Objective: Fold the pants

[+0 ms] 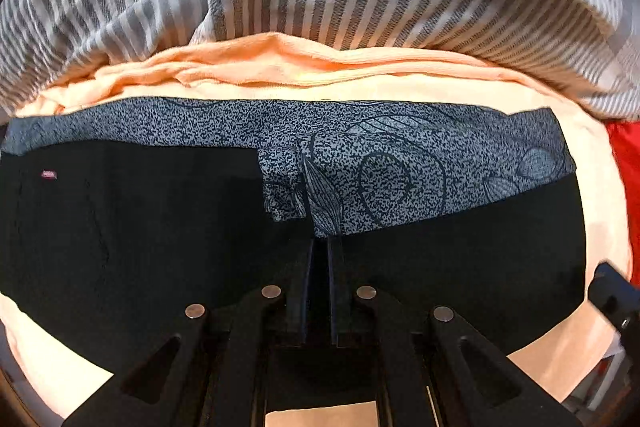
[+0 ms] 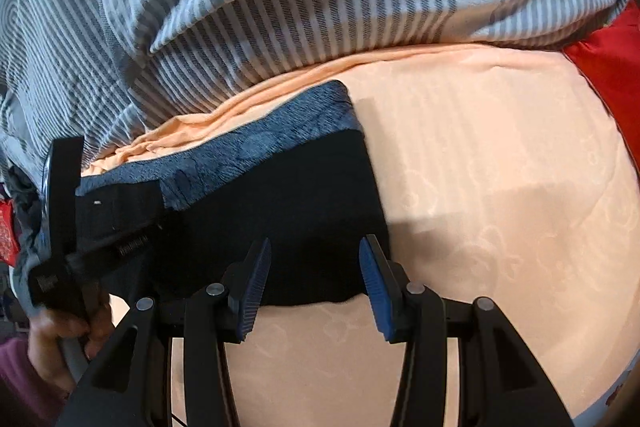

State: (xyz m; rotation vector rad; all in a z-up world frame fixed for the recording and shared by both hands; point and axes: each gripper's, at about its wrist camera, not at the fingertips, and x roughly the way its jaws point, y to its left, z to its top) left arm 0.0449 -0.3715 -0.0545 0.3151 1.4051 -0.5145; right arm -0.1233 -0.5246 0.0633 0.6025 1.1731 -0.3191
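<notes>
The pants [image 1: 120, 227] lie folded on a peach sheet [image 1: 600, 187], black with a blue-grey patterned layer [image 1: 400, 167] along the far edge. My left gripper [image 1: 320, 245] points down at them and is shut, with a flap of the patterned cloth pinched at its tips. In the right wrist view the pants [image 2: 304, 211] reach from the left to the middle. My right gripper [image 2: 316, 267] hovers open over their near right corner, its blue pads [image 2: 256, 283] apart and off the cloth. The left gripper [image 2: 60, 227] shows at the left, held by a hand [image 2: 60, 331].
A grey and white striped duvet [image 2: 280, 7] is heaped along the far side of the sheet. A red cloth [image 2: 608, 67] lies at the right edge. Bare peach sheet [image 2: 500, 187] stretches to the right of the pants. Part of the right gripper [image 1: 612, 295] pokes in at the right.
</notes>
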